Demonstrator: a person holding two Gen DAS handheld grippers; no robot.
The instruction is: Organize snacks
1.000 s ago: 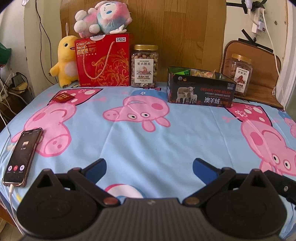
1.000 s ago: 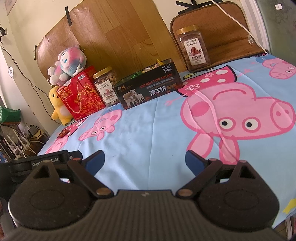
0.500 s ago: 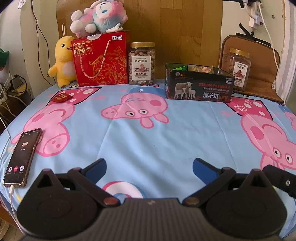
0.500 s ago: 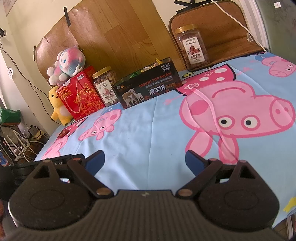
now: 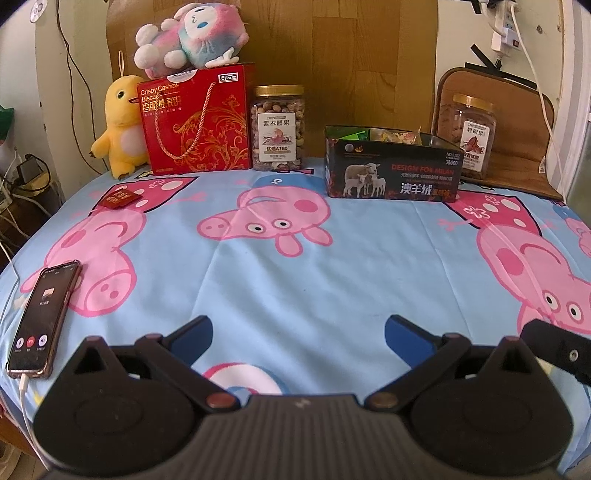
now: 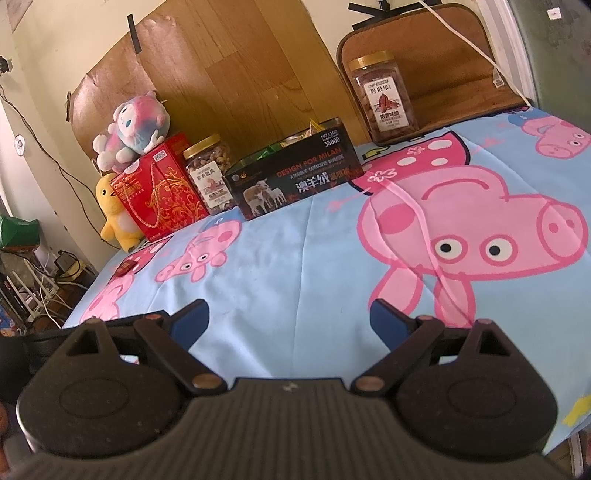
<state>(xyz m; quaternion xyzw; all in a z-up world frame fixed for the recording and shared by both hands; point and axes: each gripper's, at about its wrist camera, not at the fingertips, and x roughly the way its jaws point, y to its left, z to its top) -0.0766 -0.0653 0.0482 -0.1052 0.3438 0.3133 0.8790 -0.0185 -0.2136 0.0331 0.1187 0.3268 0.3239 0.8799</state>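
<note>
Snack box (image 5: 392, 173) far beyond open left hand-held gripper (image 5: 298, 332).

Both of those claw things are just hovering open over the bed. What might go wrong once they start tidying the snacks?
Three risks, as guesses. The phone lies plugged in at the sheet's near-left edge; the left gripper might knock it off. The pink plush sits atop the red biscuit box and would probably tumble if that box moves. The pecan jar stands far back, a long reach for the right gripper.

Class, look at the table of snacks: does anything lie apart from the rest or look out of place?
Yes. A small red packet lies alone on the cloth, apart from the back row of snacks, and a phone with a lit screen sits among them near the left edge.
</note>
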